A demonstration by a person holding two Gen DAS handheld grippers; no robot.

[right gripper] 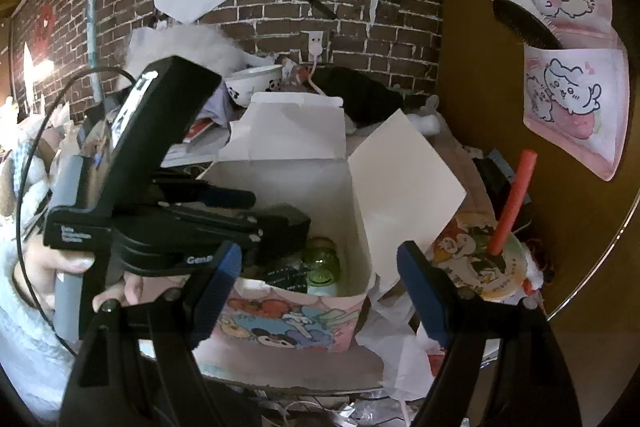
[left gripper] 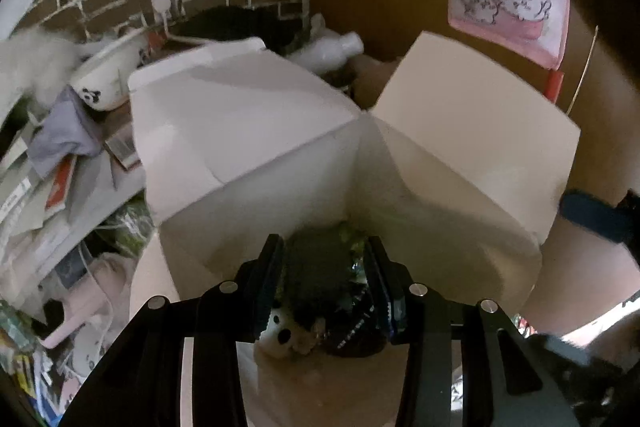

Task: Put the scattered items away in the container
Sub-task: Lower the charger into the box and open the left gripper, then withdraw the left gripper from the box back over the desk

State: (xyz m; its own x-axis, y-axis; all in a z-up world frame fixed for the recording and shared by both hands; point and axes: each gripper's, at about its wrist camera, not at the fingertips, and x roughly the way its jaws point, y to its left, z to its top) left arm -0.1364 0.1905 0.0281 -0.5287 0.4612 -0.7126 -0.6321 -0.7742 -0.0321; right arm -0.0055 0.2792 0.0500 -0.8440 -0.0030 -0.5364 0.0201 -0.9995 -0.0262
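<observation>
The container is a box, white inside [left gripper: 440, 219] and pink with cartoon prints outside [right gripper: 288, 327], its flaps standing open. My left gripper [left gripper: 324, 241] reaches down into it, shut on a black object [left gripper: 320, 267]. The right wrist view shows the same gripper [right gripper: 280, 223] from the side, over the box's left rim, held by a hand [right gripper: 60, 263]. Inside the box lie a panda plush [left gripper: 280, 335], a black packet with white print [left gripper: 352, 335] and a green round item [right gripper: 320, 263]. My right gripper [right gripper: 318, 247] hovers open in front of the box, nothing between its fingers.
A printed cup with a red straw [right gripper: 492, 267] stands right of the box. Behind it are a panda bowl [right gripper: 256, 83], a white bottle [left gripper: 332, 51] and a brick wall [right gripper: 360, 7]. Papers and cloth [left gripper: 60, 167] pile up on the left. Pink pockets [right gripper: 576, 99] hang on the right.
</observation>
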